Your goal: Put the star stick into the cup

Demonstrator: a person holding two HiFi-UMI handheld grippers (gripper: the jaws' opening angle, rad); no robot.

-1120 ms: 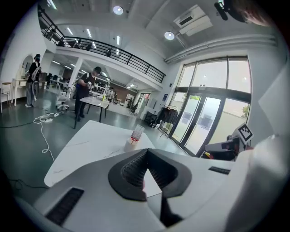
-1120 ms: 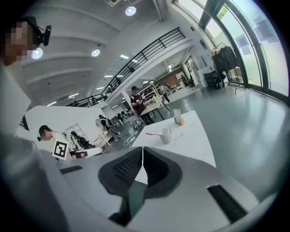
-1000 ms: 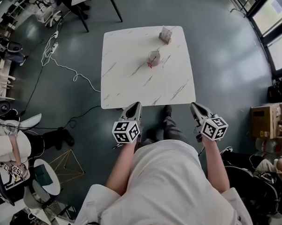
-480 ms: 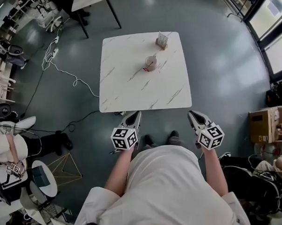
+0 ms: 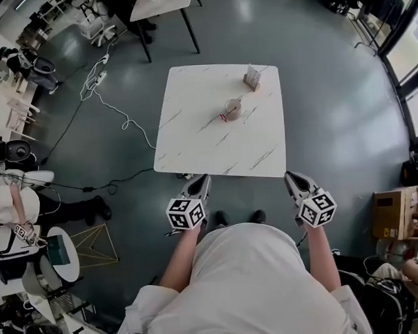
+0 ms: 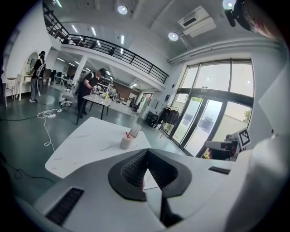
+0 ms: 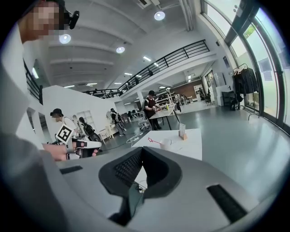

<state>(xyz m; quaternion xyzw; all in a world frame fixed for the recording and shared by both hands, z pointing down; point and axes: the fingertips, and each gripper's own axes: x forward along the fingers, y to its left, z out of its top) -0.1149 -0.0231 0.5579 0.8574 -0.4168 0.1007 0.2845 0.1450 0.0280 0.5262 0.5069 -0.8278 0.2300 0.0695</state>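
Note:
On the white marble table (image 5: 194, 139) stands a pale cup (image 5: 232, 108) with the red star stick (image 5: 224, 116) in it, leaning out over the rim. The cup (image 6: 125, 142) and stick (image 6: 128, 134) also show far ahead in the left gripper view, and the cup (image 7: 166, 144) with its stick (image 7: 153, 141) in the right gripper view. My left gripper (image 5: 201, 181) hangs just off the table's near edge, shut and empty. My right gripper (image 5: 290, 178) is level with it at the right, pads together, holding nothing. Both are far from the cup.
A small card holder (image 5: 252, 78) stands near the table's far right corner. White cables (image 5: 116, 108) trail over the floor at the left. A second table (image 5: 162, 4) stands behind, people sit at the left, and a cardboard box (image 5: 394, 213) lies at the right.
The view has pulled back and the table now looks smaller and farther away. Both grippers stay shut and empty in front of the body; the right one has rolled a little.

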